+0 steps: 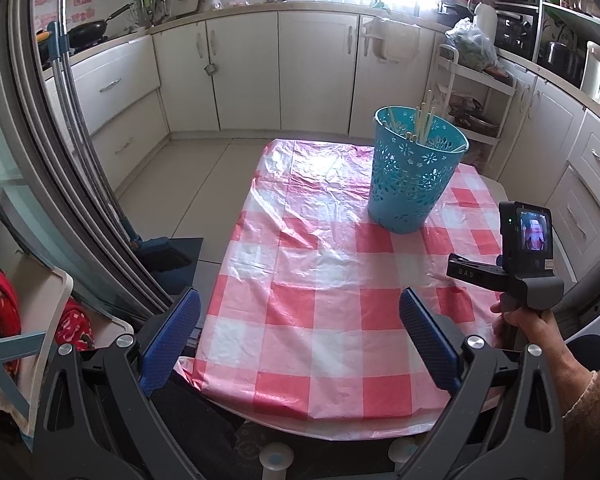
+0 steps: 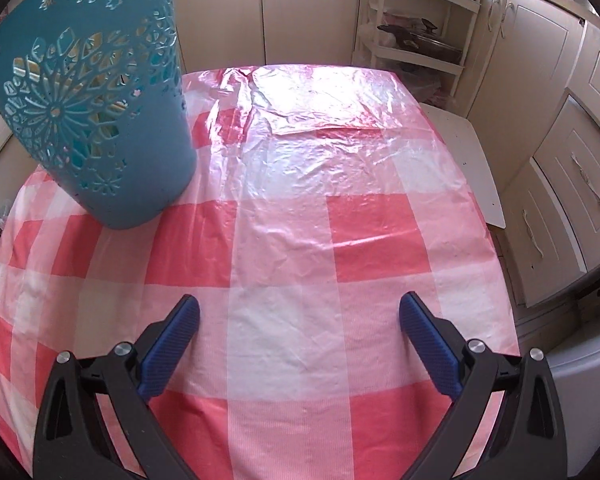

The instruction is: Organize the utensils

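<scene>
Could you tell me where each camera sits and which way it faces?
Left wrist: on the left gripper above the table's near edge, facing the kitchen cabinets; its open fingers and the person's right hand show.
Right wrist: on the right gripper low over the table, facing the shelf rack; only its open fingers show.
Shared: the teal basket and checked tablecloth.

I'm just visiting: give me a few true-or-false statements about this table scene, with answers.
1. The basket stands upright on the tablecloth. True.
2. The basket is red. False: it is blue.
3. Chopsticks stick out of the basket. True.
4. The left gripper grips a spoon. False: its jaws are open and empty.
5. The right gripper is shut. False: its jaws stand wide apart.
</scene>
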Available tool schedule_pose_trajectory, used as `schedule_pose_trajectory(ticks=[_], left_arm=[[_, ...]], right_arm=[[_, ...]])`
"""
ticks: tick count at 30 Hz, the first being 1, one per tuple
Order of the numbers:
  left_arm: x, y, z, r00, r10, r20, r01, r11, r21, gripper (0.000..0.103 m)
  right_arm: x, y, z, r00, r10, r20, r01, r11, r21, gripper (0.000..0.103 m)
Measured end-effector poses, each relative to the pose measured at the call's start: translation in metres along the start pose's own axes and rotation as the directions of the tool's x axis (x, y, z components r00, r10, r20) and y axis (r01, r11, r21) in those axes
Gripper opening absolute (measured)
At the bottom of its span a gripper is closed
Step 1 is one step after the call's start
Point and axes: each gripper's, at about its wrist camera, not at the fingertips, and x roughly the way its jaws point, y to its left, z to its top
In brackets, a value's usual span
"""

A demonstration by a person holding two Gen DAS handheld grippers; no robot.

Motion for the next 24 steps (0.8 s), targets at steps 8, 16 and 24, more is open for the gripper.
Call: schedule_pose_trajectory(ticks=[8, 16, 24], left_arm=[[0.026, 0.002, 0.006, 1.0, 0.006, -0.022, -0.006, 1.0, -0.011, 0.096], [0.05, 0.001, 0.017, 1.0, 0.021, -0.017, -0.021, 1.0, -0.006, 0.096], [0.084, 0.018, 0.024, 0.999, 0.034, -0.017, -0.035, 0.998, -0.061, 0.096]], right_arm=[[0.012, -0.002, 0.017, 1.0, 0.001, 0.011, -0.001, 1.0, -0.016, 0.096], [0.016, 0.0, 0.021, 1.0, 0.005, 0.009, -0.005, 1.0, -0.013, 0.096], [0.016, -0.001, 0.02, 1.0, 0.005, 0.009, -0.005, 1.0, -0.013, 0.096]])
